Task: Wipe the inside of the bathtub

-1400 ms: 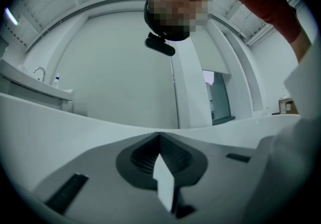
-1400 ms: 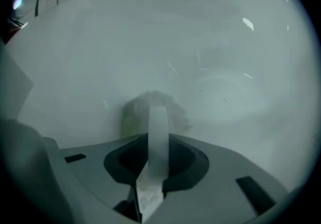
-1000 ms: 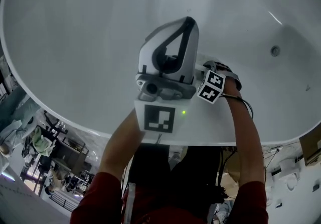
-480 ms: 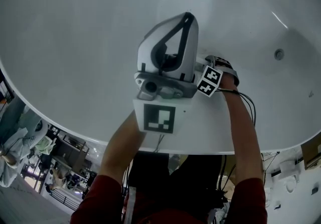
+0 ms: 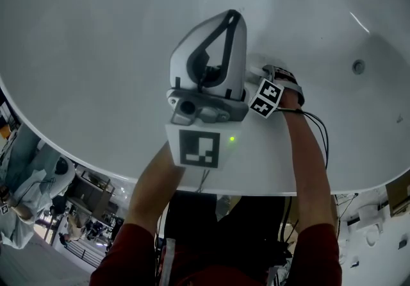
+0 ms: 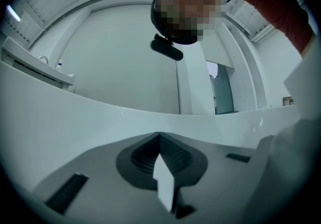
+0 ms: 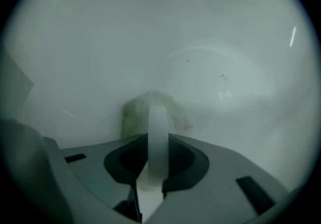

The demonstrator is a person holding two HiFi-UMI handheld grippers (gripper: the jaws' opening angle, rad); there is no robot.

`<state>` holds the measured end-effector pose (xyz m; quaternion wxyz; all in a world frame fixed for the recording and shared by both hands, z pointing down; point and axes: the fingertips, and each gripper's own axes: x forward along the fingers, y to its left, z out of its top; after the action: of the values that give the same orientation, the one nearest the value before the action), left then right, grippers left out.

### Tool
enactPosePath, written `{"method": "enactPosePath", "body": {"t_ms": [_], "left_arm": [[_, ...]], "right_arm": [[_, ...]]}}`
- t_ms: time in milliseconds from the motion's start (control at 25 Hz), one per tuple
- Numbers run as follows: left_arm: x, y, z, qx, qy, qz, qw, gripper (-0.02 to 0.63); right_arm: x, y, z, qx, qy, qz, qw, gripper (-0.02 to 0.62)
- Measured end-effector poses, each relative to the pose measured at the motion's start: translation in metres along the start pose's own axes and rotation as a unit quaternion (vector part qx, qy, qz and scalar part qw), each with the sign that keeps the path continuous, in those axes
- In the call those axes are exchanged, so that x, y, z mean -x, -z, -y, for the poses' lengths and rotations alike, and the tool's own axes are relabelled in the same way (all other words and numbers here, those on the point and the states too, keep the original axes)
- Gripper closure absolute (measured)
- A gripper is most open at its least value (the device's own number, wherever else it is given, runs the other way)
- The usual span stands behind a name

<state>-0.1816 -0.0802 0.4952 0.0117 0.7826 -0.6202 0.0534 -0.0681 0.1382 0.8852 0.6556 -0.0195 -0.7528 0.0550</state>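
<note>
Right tool [image 7: 157, 112] has its jaws pinched together on a pale greenish cloth [image 7: 134, 115]. Only a small bunch of that cloth shows past the tips, where it seems to press against the white inner wall of the bathtub [image 5: 96, 34]. Left tool [image 6: 161, 168] is closed on nothing and points up and away from the tub, out over its rim.

The main risk, as I judge it, is the cloth working loose. The grip looks thin, and dragging it across a slick, curved wall could pull it out sideways, leaving the bare tips to scrape the tub. A second risk is sight. In the head view the left tool hangs right over the spot being wiped and hides nearly all of the right tool, so a patch could be missed or the cloth could slip unnoticed. The cable [image 5: 318, 131] along the right forearm lies close to the rim and might snag on a long stroke.

The cloth sits at the very front of the right tool, touching the wall and well apart from the drain [image 5: 359, 67].
</note>
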Motion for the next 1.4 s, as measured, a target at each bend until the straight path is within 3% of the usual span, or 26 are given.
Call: {"method": "enactPosePath", "body": {"t_ms": [160,320,560,920,1120,1400], "left_arm": [[0.005,-0.015,0.001,-0.003,0.002,0.003,1.0000,0.592],[0.018,-0.043,0.005,-0.003,0.004,0.007,1.0000,0.592],[0.043,-0.099,0.007,-0.007,0.010,0.032,0.9994,0.592],[0.069,-0.156,0.059,-0.010,0.028,0.046,0.9985,0.592],[0.034,-0.155,0.117,-0.011,0.060,0.062,0.9962,0.592],[0.038,-0.146,0.137,0.013,0.073,0.058,0.9955,0.592]], "right_arm": [[0.024,0.001,0.007,-0.031,0.018,0.018,0.999,0.503],[0.084,-0.002,0.011,-0.063,0.024,0.048,0.997,0.502],[0.193,-0.017,0.003,-0.034,0.029,0.075,0.996,0.503],[0.367,0.011,-0.041,0.009,0.010,0.108,0.994,0.502],[0.389,0.068,-0.051,-0.012,0.005,0.096,0.995,0.502],[0.387,0.088,-0.096,-0.020,-0.016,0.071,0.997,0.502]]}}
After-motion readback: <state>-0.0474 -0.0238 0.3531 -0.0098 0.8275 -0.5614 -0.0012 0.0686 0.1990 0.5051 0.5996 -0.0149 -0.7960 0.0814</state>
